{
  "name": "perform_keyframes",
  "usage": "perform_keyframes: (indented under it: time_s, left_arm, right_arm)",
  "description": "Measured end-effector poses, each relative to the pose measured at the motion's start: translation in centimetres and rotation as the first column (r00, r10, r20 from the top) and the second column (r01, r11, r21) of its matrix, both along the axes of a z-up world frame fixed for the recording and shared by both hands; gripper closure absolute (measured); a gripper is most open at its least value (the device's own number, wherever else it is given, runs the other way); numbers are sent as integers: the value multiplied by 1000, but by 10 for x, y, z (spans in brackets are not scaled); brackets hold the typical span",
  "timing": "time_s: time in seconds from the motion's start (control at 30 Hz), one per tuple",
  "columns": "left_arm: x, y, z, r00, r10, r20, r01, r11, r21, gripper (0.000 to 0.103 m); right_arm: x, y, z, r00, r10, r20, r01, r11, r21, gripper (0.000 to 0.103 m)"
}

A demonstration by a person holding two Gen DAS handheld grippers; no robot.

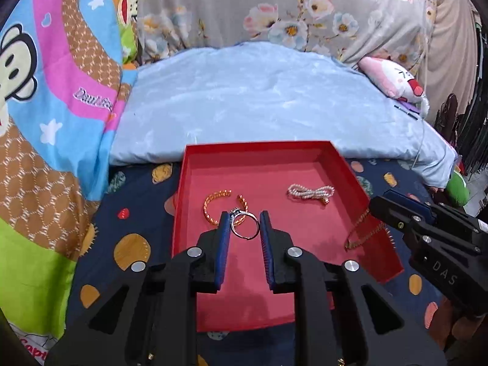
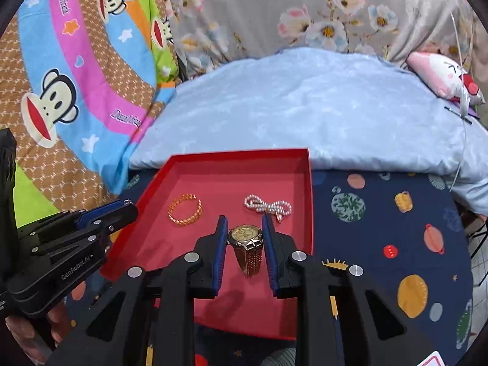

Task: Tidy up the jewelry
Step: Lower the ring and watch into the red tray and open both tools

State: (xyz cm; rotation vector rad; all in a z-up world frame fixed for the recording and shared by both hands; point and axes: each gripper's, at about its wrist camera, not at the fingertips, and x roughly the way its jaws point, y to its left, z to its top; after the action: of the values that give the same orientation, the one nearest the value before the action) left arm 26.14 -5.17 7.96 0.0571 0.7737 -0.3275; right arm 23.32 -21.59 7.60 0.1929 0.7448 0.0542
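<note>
A red tray lies on the bed. In it are a gold twisted bangle and a pearl bracelet. My left gripper is shut on a silver ring and holds it over the tray, in front of the bangle. My right gripper is shut on a gold watch, whose band hangs down over the tray. The bangle and pearls lie beyond it. The watch band also shows below the right gripper in the left wrist view.
The tray sits on a navy planet-print sheet. A pale blue pillow lies behind it, a cartoon monkey blanket at left, a pink plush toy at far right. The left gripper shows at the left edge.
</note>
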Motion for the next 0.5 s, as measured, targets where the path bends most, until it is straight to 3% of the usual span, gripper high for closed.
perform_keyframes:
  time_s: [0.27, 0.3, 0.37, 0.4, 0.5]
  left_arm:
    - [18, -2, -25, 999, 23, -42, -22, 1000, 18, 81]
    - [18, 0, -25, 999, 36, -35, -35, 999, 19, 62]
    - [17, 4, -22, 998, 69, -13, -69, 997, 20, 34]
    - [12, 9, -17, 996, 90, 14, -90, 996, 14, 33]
    - [-1, 23, -5, 992, 114, 50, -115, 993, 19, 29]
  right_arm:
    - [15, 0, -31, 999, -1, -51, 1, 1000, -8, 81]
    - [13, 0, -29, 999, -15, -31, 14, 1000, -17, 77]
    - [7, 0, -20, 999, -40, 2, 40, 999, -32, 58]
    - [1, -1, -14, 998, -49, 26, 49, 998, -33, 54]
    - [-16, -3, 4, 996, -52, 75, 55, 998, -27, 52]
